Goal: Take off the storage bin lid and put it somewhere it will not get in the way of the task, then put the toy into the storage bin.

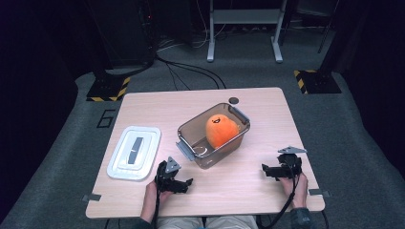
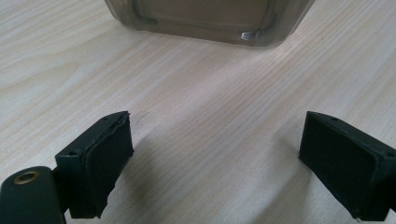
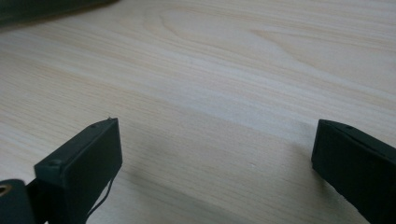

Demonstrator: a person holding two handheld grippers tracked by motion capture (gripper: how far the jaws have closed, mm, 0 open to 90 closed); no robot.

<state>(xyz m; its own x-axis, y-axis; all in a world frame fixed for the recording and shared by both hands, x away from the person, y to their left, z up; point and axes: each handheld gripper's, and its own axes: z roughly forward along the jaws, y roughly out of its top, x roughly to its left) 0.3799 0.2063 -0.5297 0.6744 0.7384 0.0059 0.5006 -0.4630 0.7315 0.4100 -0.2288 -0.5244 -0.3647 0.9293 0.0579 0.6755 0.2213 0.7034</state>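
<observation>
A clear brownish plastic bin stands in the middle of the wooden table with an orange plush toy inside it. Its white lid lies flat to the left. My left gripper rests low on the table just in front of the bin's near corner, jaws open and empty. In the left gripper view the bin's base sits just ahead of the left gripper. My right gripper is at the table's front right, open and empty. The right gripper view has the right gripper wide over bare wood.
A small dark round spot marks the table behind the bin. Metal clips stick out at the table's front corners. Beyond the table are grey carpet, cables and stand bases with yellow-black tape.
</observation>
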